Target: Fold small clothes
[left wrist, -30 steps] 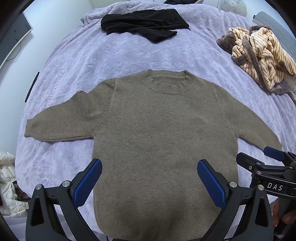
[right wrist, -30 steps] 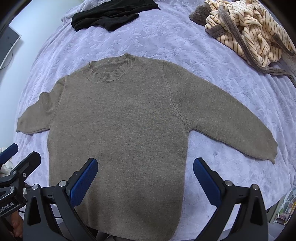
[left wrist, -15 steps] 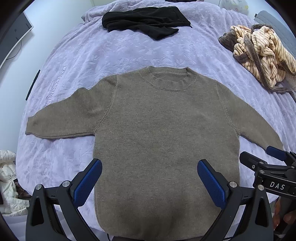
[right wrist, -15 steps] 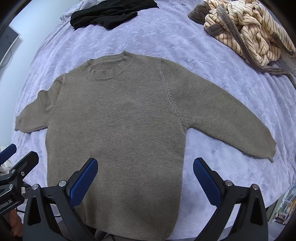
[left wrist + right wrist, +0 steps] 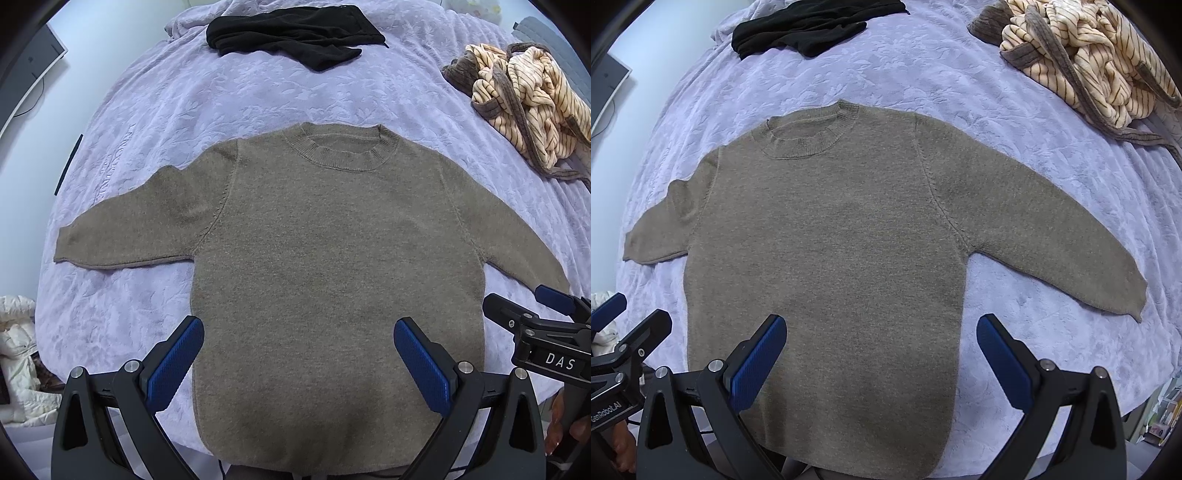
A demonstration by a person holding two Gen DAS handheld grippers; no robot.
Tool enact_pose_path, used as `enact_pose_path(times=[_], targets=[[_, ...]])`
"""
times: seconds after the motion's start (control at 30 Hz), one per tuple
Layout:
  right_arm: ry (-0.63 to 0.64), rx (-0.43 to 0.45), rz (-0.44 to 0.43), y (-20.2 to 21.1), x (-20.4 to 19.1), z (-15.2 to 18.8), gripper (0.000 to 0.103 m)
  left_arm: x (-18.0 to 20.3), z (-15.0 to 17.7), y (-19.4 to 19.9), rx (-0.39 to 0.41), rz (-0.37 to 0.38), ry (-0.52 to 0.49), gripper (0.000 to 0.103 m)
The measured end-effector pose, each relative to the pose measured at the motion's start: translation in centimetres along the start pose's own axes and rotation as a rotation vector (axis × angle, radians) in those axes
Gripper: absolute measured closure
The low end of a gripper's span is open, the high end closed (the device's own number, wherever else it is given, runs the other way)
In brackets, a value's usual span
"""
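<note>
In the left wrist view the brown sweater [image 5: 332,266] has slid toward 6 o'clock, its collar lower in frame; in the right wrist view it has crept toward 12 o'clock, its hem showing more fully near 6 o'clock.

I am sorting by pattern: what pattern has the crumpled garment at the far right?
Cream with thin dark stripes and grey-brown trim; the right wrist view shows it best.

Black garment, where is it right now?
The black garment lies crumpled at the bed's far edge, beyond the brown sweater's collar, left of the striped garment.
</note>
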State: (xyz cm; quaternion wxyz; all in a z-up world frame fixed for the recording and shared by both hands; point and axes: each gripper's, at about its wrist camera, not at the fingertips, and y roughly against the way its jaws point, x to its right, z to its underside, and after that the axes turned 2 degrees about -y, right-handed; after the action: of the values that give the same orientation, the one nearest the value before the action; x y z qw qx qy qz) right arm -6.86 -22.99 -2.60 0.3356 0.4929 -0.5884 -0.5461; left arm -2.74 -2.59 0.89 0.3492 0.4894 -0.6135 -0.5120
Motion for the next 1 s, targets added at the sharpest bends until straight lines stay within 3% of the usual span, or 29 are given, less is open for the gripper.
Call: enact_pose_path(times=[1.0], targets=[[0.012,0.013,-0.016,-1.1,-0.2,0.5,0.0,-0.8,2.3,0.6,-0.033,-0.068,0.021,0.0]])
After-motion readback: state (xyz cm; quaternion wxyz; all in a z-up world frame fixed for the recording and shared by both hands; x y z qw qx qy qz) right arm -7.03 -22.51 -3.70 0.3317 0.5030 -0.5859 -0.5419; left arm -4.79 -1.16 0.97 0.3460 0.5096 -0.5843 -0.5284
